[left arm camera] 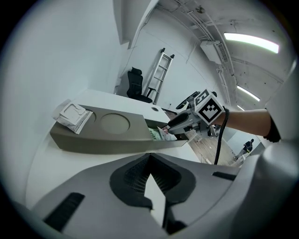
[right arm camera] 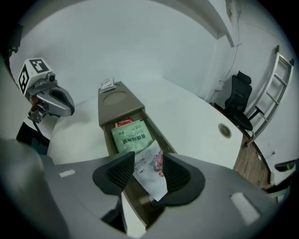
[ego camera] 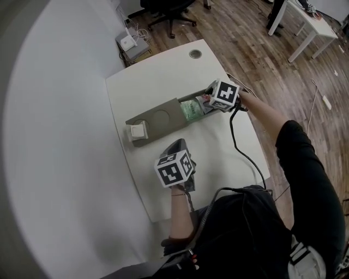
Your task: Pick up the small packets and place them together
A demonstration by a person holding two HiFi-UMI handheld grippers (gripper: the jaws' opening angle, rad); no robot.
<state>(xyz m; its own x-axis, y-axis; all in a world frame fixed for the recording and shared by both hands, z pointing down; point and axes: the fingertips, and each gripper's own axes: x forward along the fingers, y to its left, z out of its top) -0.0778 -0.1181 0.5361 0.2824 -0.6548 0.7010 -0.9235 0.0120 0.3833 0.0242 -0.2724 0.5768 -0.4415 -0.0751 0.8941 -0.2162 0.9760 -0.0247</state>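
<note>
An olive-grey tray (ego camera: pixel 163 117) lies across the white table. A white packet (ego camera: pixel 137 131) rests on its left end, beside a round recess. Its open right compartment holds a green packet (right arm camera: pixel 131 137) and, behind that, a red one (right arm camera: pixel 124 123). My right gripper (right arm camera: pixel 148 175) hangs over the compartment's near end, open. A white packet with pink print (right arm camera: pixel 152 168) stands between its jaws, its lower end down in the compartment. My left gripper (ego camera: pixel 180 143) floats over the table in front of the tray, shut with nothing in it, and points at the tray wall (left arm camera: pixel 112 140).
A round cable hole (ego camera: pixel 195 53) sits near the table's far edge. The right gripper's black cable (ego camera: pixel 240 147) trails across the table's right side. A white wall runs along the left. An office chair (ego camera: pixel 169 11) and a ladder (right arm camera: pixel 271 98) stand beyond the table.
</note>
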